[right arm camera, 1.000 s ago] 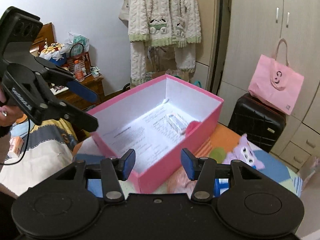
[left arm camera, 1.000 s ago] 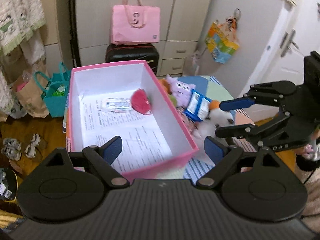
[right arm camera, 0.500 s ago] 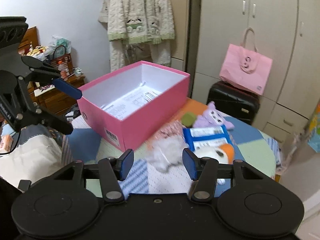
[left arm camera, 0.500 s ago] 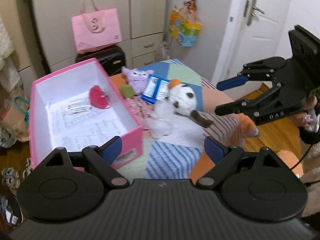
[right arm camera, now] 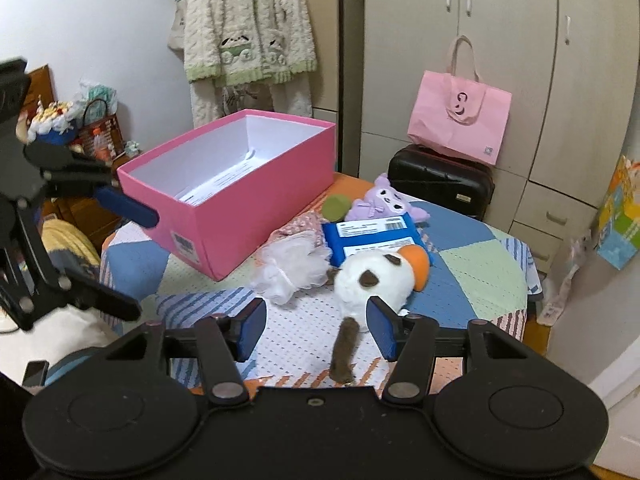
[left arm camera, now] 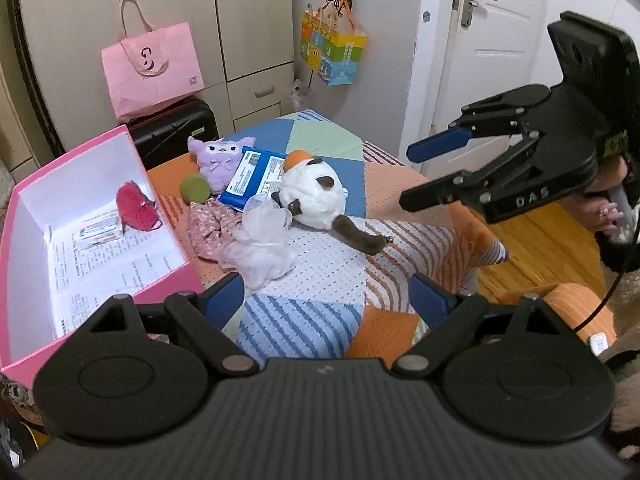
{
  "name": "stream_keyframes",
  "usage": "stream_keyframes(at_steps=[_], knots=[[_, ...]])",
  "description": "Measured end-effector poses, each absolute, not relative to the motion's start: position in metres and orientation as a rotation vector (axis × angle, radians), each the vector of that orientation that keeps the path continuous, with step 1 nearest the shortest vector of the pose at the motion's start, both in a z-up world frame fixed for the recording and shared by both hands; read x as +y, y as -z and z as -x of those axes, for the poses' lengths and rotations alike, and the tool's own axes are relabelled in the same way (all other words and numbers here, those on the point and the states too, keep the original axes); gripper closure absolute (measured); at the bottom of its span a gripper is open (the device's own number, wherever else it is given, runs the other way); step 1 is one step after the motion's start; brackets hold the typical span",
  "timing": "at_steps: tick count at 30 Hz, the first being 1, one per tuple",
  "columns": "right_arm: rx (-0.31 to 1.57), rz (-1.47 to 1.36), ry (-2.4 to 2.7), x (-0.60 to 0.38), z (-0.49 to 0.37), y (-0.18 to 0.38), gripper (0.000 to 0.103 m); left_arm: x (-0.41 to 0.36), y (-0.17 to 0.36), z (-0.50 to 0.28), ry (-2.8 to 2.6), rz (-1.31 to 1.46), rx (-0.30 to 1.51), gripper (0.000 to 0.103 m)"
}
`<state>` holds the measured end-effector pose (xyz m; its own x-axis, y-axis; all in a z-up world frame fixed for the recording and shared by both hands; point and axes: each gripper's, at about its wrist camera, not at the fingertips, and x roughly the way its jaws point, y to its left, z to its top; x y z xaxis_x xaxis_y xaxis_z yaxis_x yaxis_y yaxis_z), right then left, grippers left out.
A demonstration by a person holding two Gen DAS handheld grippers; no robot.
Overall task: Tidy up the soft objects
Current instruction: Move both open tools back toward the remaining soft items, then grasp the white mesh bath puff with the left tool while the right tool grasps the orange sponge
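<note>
Fingers of the left gripper (left arm camera: 326,300) stand wide apart and hold nothing; they hover above the patchwork tablecloth (left arm camera: 304,320). Fingers of the right gripper (right arm camera: 316,330) are likewise spread and empty, with the dark tail of the white plush toy (right arm camera: 376,280) lying on the cloth in the gap between them.

Left wrist view, near to far: just beyond the left finger (left arm camera: 224,300) lies a white mesh bath puff (left arm camera: 260,240), touching a pink floral fabric piece (left arm camera: 210,226) on its left. Ahead and between the fingers sits the white plush toy, orange cap and brown patches, its tail pointing toward the right finger. Behind it a blue packet (left arm camera: 256,178) lies flat, partly under the plush. Further on are a green ball (left arm camera: 192,188) and a purple plush (left arm camera: 218,158), close together. To the left of the left finger the pink box (left arm camera: 160,292) stands open, holding printed paper, a small packet and a red soft item (left arm camera: 134,210). The right gripper shows to the far right, above the table edge, fingers parted.

Right wrist view: the plush body sits directly ahead of the right finger (right arm camera: 382,326), the bath puff ahead of the left finger (right arm camera: 250,328). The pink box stands further off to the left. The left gripper (right arm camera: 132,260) appears at the far left, open.

Beyond the table: a black suitcase (right arm camera: 440,180) bearing a pink tote bag (right arm camera: 460,116), against wardrobe doors.
</note>
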<state>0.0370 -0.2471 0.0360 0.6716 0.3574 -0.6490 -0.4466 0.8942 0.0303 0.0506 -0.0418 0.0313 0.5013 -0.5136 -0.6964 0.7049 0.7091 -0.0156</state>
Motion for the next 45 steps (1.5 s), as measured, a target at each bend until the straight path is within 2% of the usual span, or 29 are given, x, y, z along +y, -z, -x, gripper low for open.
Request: stream_keyframes(at_steps=[13, 23, 27, 28, 31, 45], knots=[[0.641, 0.079, -0.378, -0.279, -0.084, 0.002, 0.041, -0.080, 0.012, -0.067, 0.611, -0.308, 0.653, 0.016], [0.571, 0.020, -0.316, -0.294, -0.130, 0.020, 0.041, -0.108, 0.037, -0.086, 0.424, -0.338, 0.453, 0.016], [0.577, -0.035, -0.314, -0.300, -0.154, 0.027, 0.041, -0.115, 0.044, -0.099, 0.395, -0.339, 0.465, 0.017], [0.585, -0.056, -0.316, -0.303, -0.160, 0.030, 0.041, -0.118, 0.046, -0.099, 0.382, -0.362, 0.448, 0.018], [0.613, -0.087, -0.332, -0.308, -0.177, 0.040, 0.048, -0.135, 0.053, -0.100, 0.399, -0.475, 0.465, 0.037], [0.739, -0.188, -0.433, -0.311, -0.212, 0.071, 0.050, -0.136, 0.076, -0.111, 0.279, -0.412, 0.565, 0.038]])
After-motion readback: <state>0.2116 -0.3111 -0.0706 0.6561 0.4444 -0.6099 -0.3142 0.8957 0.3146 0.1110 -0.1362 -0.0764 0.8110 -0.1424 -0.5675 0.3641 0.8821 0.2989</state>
